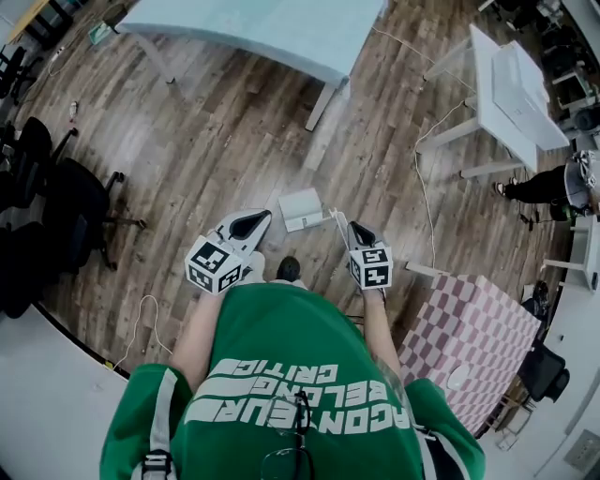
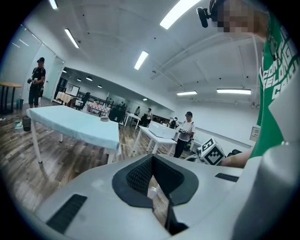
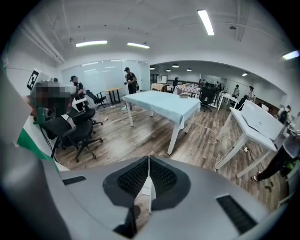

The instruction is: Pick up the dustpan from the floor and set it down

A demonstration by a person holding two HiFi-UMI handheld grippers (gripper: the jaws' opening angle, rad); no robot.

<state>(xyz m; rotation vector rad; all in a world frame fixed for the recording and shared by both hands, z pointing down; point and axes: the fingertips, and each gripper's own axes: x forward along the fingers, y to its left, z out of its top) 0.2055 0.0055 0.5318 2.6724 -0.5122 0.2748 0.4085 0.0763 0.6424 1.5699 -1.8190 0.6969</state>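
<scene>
The white dustpan (image 1: 302,208) lies on the wooden floor just ahead of my feet, between the two grippers. My left gripper (image 1: 263,217) hangs to its left and my right gripper (image 1: 355,228) to its right, both above the floor and apart from it. In the left gripper view the left gripper (image 2: 152,158) has its pads meeting at the tip with nothing held. The right gripper (image 3: 148,160) is shut and empty as well. Through the slit below its pads a piece of the white dustpan (image 3: 146,188) shows.
A pale blue table (image 1: 272,28) stands ahead, a white table (image 1: 511,94) to the right. A pink checked cover (image 1: 469,328) is at my right, black office chairs (image 1: 66,206) at my left. Cables (image 1: 422,178) trail over the floor. A person (image 1: 548,183) stands at far right.
</scene>
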